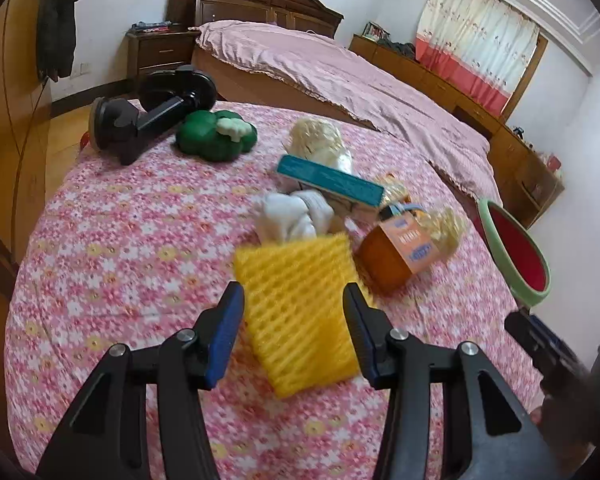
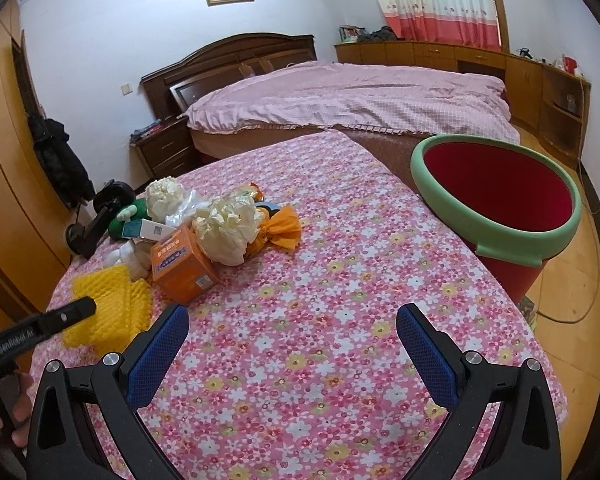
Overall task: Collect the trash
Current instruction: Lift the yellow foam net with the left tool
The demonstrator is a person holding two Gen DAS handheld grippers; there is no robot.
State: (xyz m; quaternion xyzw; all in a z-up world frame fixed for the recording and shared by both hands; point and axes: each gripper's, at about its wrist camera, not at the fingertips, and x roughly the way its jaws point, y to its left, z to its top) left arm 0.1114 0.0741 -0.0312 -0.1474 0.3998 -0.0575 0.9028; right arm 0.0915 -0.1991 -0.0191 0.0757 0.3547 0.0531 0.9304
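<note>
Yellow foam netting [image 1: 300, 312] lies on the flowered table [image 1: 120, 240] between the left claw's [image 1: 294, 336] parted jaws, ungripped. The right claw [image 2: 292, 356] gapes empty. Pickup seems in hand; next, the left claw likely must close on the netting, then carry it to the red bin [image 2: 496, 200] at the table's edge.

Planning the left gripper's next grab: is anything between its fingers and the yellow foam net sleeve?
Nothing visible. The yellow foam net sleeve lies on the flowered tablecloth between the left gripper's open jaws. The white crumpled wad and orange box sit beyond it.
</note>
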